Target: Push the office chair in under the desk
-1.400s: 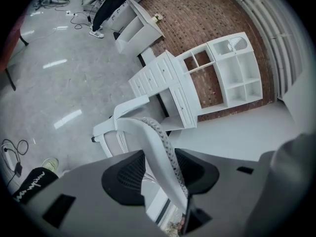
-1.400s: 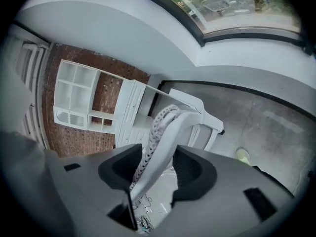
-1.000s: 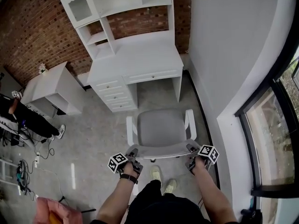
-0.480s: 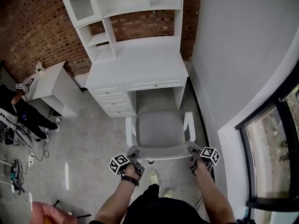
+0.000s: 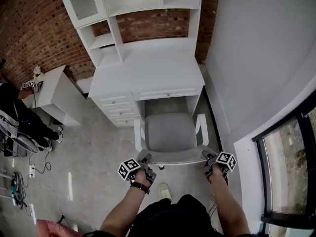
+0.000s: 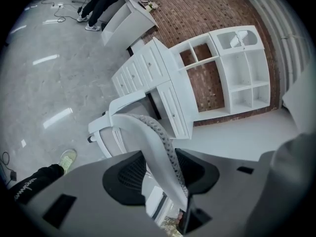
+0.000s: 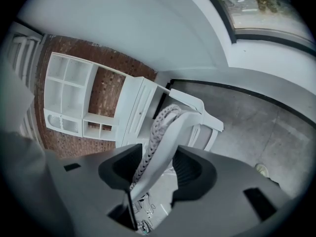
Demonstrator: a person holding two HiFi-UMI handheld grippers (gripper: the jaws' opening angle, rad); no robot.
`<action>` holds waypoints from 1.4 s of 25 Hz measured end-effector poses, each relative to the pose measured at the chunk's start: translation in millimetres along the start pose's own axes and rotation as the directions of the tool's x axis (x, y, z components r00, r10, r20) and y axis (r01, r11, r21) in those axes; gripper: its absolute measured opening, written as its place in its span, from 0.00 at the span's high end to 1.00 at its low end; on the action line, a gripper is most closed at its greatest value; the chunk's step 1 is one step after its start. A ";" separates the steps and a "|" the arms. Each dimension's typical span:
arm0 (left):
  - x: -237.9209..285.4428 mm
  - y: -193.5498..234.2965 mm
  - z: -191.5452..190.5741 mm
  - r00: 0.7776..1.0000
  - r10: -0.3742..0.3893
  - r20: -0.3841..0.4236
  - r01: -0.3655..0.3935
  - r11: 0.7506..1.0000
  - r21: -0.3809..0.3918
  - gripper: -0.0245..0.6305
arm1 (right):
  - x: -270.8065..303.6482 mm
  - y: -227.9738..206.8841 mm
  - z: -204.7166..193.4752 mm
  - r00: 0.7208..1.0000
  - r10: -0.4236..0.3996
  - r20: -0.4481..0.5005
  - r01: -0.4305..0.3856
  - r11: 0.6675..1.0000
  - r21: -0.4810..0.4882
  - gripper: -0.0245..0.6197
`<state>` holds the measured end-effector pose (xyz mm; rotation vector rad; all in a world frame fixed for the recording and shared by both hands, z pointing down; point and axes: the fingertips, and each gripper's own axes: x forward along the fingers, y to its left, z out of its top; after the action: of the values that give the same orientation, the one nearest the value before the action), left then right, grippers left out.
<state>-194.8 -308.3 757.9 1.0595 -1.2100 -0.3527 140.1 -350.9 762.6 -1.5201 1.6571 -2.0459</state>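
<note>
- One desk (image 5: pixel 148 68), white, with a shelf unit (image 5: pixel 123 4) on top, stands against the brick wall; its knee opening lies right of the drawer stack.
- One office chair (image 5: pixel 170 132), grey seat, two white armrests (image 5: pixel 138 135); seat front sits at the mouth of the knee opening, backrest towards the person; a second ago bare floor showed between seat and desk, now that gap is closed.
- One side cabinet (image 5: pixel 54 90) stands left of the desk, with a second person (image 5: pixel 15 112) beside it; the left gripper view shows both, the right gripper view shows neither and takes in the window wall instead.
- Two grippers, one at each end of the backrest's top rim (image 6: pixel 158 142); left gripper (image 5: pixel 146 162) jaws closing, rim between them, pads not plainly pressing; right gripper (image 5: pixel 208 158) jaws apart astride the rim; only the gripper views show this.
- One shoe (image 5: pixel 164 192) shows behind the chair.
</note>
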 end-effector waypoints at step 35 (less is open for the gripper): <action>117.2 -77.5 90.1 1.000 0.000 0.006 0.000 1.000 -0.014 0.71 | 114.6 73.3 103.3 0.999 0.002 -0.048 -0.002 1.000 0.003 0.69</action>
<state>-208.0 -474.7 761.2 1.0469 -1.2115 -0.3636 123.4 -520.9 766.4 -1.4787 1.6713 -2.0992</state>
